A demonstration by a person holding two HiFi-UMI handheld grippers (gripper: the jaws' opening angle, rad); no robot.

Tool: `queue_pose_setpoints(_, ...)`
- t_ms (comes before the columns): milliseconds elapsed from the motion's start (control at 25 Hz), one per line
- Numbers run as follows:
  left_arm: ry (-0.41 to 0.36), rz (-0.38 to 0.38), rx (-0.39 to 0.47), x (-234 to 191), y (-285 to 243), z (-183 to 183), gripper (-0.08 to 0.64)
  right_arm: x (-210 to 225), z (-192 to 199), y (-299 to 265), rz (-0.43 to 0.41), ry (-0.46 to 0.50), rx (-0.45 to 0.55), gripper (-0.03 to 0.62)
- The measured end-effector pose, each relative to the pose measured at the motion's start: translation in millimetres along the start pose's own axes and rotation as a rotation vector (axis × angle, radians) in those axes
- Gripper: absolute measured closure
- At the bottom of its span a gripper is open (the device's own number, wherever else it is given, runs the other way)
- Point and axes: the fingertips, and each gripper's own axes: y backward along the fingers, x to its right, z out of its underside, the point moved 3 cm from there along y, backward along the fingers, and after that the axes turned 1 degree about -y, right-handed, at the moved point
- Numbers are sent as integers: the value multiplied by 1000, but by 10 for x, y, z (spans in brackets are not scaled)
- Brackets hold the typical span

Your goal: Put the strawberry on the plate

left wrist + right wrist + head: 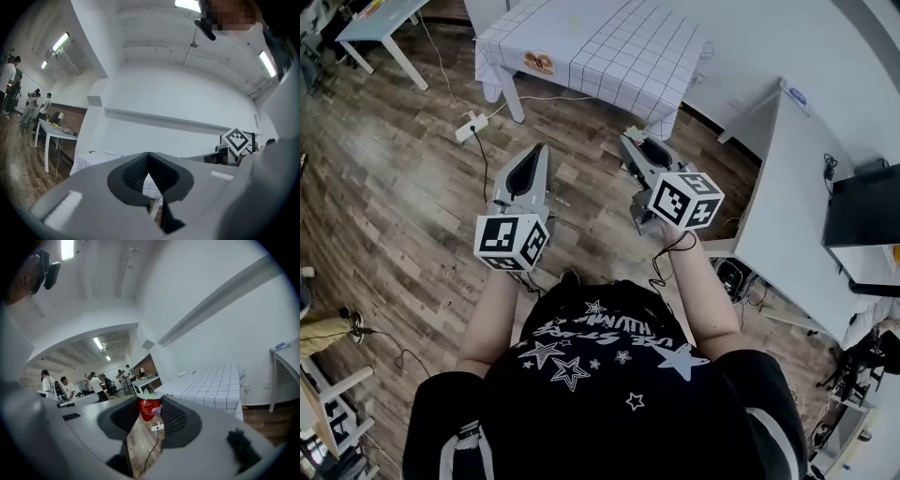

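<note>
A red strawberry with a green cap is pinched between the tips of my right gripper, which is shut on it. In the head view my right gripper is held over the wooden floor, short of the table, and the strawberry's green cap shows at its tip. My left gripper hangs beside it, shut, its tips meeting with nothing between them. A plate lies on the near left part of the checked tablecloth; something brownish lies on it.
A white power strip and cables lie on the floor in front of the table. A white desk with a black monitor stands at the right. Another white table is far left. Several people stand in the background.
</note>
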Motion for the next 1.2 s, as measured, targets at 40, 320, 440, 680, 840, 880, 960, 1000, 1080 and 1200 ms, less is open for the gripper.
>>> queue_pose_setpoints(40, 3, -9, 0, -86, 10, -12, 552, -19, 10, -43, 0, -3, 6, 445)
queue_pose_setpoints(320, 10, -73, -7, -447, -175, 42, 551, 61, 25, -322, 0, 7, 6, 445)
queue_pose_setpoints(440, -21, -89, -12, -502, -338, 87, 551, 233, -25, -520, -21, -7, 10, 445)
queue_pose_setpoints(680, -40, -118, -20, -686, -901, 125, 551, 743, -235, -1064, -73, -23, 7, 445)
queue_pose_setpoints(840, -43, -124, -27, -767, -1399, 103, 551, 1148, -479, -1415, -94, -35, 10, 445)
queue_pose_setpoints(880, -49, -128, -30, -784, -1523, 94, 551, 1247, -538, -1490, -98, -41, 10, 446)
queue_pose_setpoints(960, -51, -135, -38, -808, -1771, 97, 552, 1443, -646, -1614, -109, -50, 8, 445)
queue_pose_setpoints(1000, -49, -136, -41, -813, -1889, 111, 552, 1541, -685, -1663, -114, -50, 5, 446)
queue_pose_setpoints(1080, -49, -142, -50, -824, -2110, 160, 551, 1746, -734, -1751, -115, -56, -2, 445)
queue_pose_setpoints(1200, -42, -176, -74, -868, -2377, 246, 551, 2036, -788, -1880, -104, -101, -5, 445)
